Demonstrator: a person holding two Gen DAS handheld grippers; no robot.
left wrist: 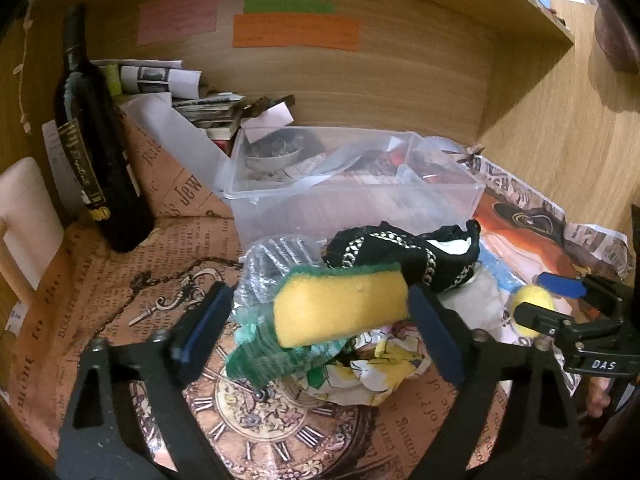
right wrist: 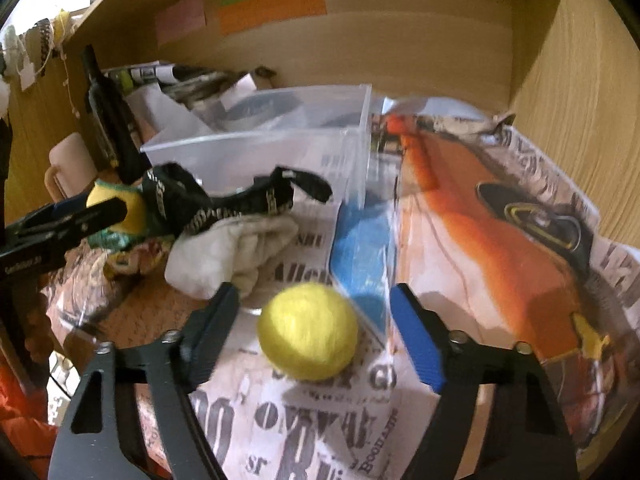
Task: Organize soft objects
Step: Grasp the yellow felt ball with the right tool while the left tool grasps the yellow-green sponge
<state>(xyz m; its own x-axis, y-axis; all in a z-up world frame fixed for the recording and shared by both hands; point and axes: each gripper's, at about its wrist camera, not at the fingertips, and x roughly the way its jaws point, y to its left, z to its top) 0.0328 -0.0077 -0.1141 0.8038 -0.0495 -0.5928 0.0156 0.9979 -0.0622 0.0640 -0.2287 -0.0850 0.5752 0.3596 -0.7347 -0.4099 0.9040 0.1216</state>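
Step in hand, as judged: gathering soft items for the clear bin [left wrist: 352, 196]. Left gripper [left wrist: 320, 320] stands open around the sponge [left wrist: 340, 308], right pad apparently touching it, left pad apart. Right gripper [right wrist: 312, 336] is open around the yellow ball [right wrist: 307, 330], neither pad touching. Both items sit on the bench in front of the bin, beside a black sock [left wrist: 404, 252]. Next move calls for closing, lifting, clearing the bin rim. Legible: "DAS" on the right gripper.

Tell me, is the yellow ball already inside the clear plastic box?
No. The yellow ball sits between the open right tool, in front of the clear plastic box.
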